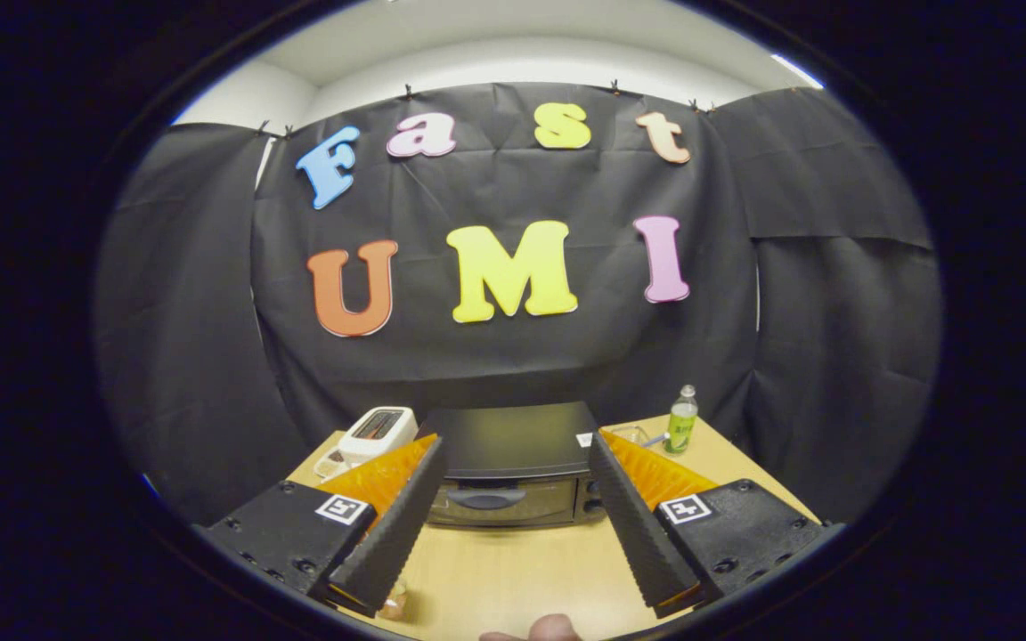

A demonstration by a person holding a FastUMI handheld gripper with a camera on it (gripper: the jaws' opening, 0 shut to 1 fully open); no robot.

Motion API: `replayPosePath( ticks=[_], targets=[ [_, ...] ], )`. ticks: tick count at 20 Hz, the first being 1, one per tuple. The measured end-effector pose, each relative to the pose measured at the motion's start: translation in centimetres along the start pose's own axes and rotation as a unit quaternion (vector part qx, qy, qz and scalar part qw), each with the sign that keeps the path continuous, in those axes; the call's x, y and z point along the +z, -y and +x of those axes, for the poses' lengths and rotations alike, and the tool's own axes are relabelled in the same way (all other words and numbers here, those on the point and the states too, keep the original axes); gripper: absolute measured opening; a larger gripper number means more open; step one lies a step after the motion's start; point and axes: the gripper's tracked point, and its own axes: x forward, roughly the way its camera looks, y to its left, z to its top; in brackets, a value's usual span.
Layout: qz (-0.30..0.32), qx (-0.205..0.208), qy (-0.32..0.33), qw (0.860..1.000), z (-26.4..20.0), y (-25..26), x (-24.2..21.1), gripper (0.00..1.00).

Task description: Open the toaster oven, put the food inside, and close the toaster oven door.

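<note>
**Tongs spread, oven door shut, opening not begun**

Tongs (513,463) are spread wide and grip nothing; both fingers hang above the wooden table (513,570). A fingertip (553,628) of a person shows at the near table edge. A small pale item, possibly the food (394,607), lies just beside the left finger's base; identity unclear. Beyond the fingers, framed between them, stands the toaster oven (508,472): black, flat-topped, glass door closed, a wide handle (486,499) across the door, knobs (591,497) at its right. Recommended: descend level, centre on the handle, close on it, then pull down along the hinge arc. Farther back stand a white toaster (378,432) and a green bottle (681,421).
</note>
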Motion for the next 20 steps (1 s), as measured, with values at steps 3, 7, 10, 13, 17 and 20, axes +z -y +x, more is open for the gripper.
replayPosePath(
  ticks=[3, 7, 10, 13, 17, 20],
  targets=[
    [0.000, 0.011, -0.017, 1.000, 4.4, -0.5, -2.3, 1.00],
    [-0.001, 0.011, -0.043, 0.999, 10.6, -0.5, -5.9, 1.00],
    [-0.005, 0.004, -0.070, 0.998, 14.6, -0.6, -8.8, 1.00],
    [-0.012, 0.003, -0.085, 0.996, 17.2, -1.1, -11.0, 1.00],
    [-0.033, -0.003, -0.088, 0.996, 18.7, -1.3, -12.7, 1.00],
    [-0.056, -0.015, -0.085, 0.995, 18.5, -1.5, -13.2, 1.00]
  ],
)
